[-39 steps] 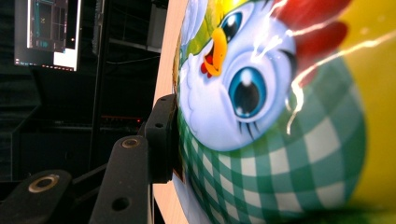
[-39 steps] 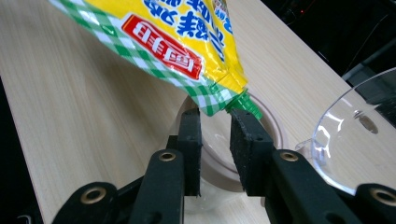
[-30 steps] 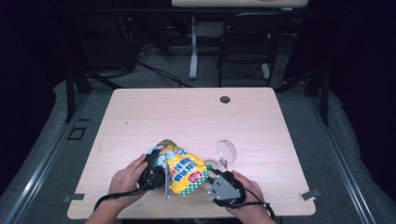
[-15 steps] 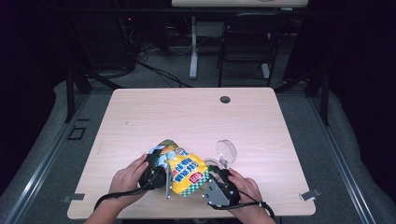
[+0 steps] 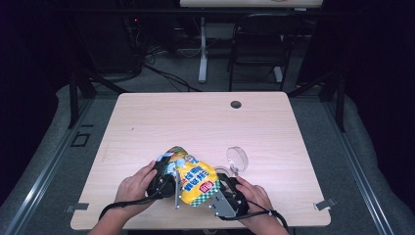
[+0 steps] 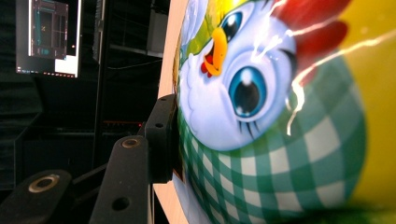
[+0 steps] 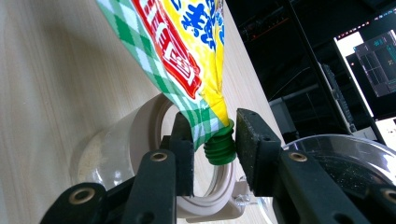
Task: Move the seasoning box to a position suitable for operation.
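Note:
A yellow snack-style pouch (image 5: pixel 193 178) with a green check pattern and a cartoon chick (image 6: pixel 280 116) is held tilted above the table's near edge. My left gripper (image 5: pixel 169 183) is shut on the pouch's body, with one black finger (image 6: pixel 161 140) pressed on its side and the other hidden behind it. The pouch's green threaded spout (image 7: pixel 219 147) points down over an open clear jar (image 7: pixel 135 135) with a white rim. My right gripper (image 7: pixel 215 149) has just been closing, and its pads press on the spout from both sides.
The jar's clear hinged lid (image 5: pixel 237 157) stands open to the right of the pouch. The wooden table (image 5: pixel 195 122) has a cable hole (image 5: pixel 236 104) near its far edge. A dark chair (image 5: pixel 257 44) and desk legs stand behind the table.
The right hand has shifted slightly at the pouch's lower end. The pouch and the left hand stay where they were.

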